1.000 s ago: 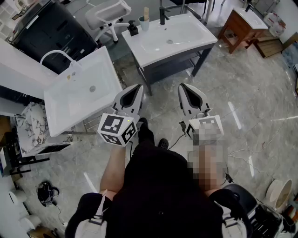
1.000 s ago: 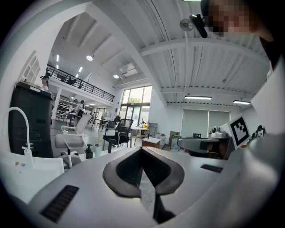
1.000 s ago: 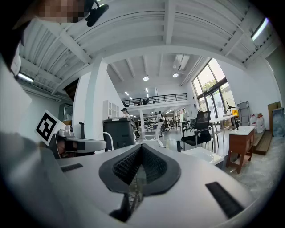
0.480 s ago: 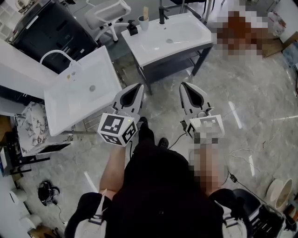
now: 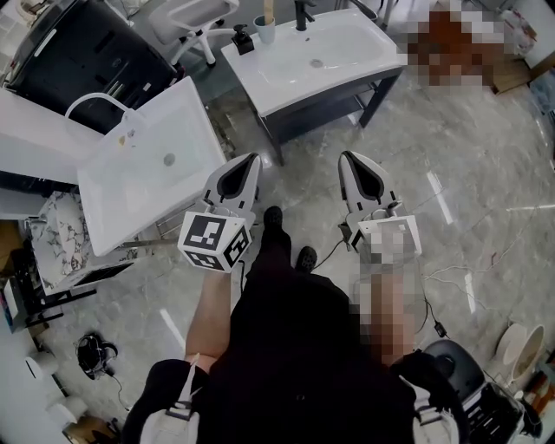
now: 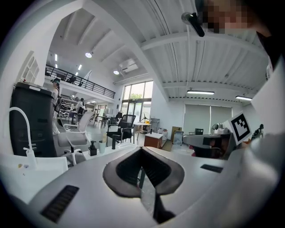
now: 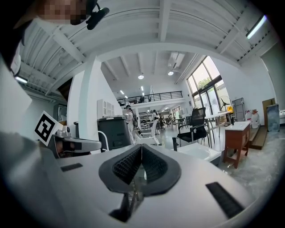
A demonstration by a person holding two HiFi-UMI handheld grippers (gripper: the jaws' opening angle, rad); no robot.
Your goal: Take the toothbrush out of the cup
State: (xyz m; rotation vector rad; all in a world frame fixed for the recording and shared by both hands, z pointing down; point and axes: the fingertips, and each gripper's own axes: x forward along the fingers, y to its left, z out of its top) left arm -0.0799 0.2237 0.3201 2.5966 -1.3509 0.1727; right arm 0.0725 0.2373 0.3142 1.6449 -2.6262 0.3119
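Note:
A pale cup (image 5: 264, 30) with a toothbrush (image 5: 270, 10) standing in it sits at the back left corner of the far white sink counter (image 5: 355, 48). In the left gripper view the cup (image 6: 102, 147) shows small and far off, left of the jaws. My left gripper (image 5: 252, 159) and right gripper (image 5: 348, 156) are held side by side over the floor, well short of that counter. Both are shut with nothing between the jaws, as the left gripper (image 6: 142, 149) and right gripper (image 7: 141, 146) show in their own views.
A black soap dispenser (image 5: 244, 40) stands left of the cup and a black faucet (image 5: 303, 13) to its right. A second white basin (image 5: 147, 165) with a white faucet (image 5: 87, 102) lies to my left. A black cabinet (image 5: 78, 52) and white chair (image 5: 195, 17) stand behind.
The sinks have slid slightly up and left in the head view. Both grippers stay shut and keep nearly the same place, a touch farther apart.

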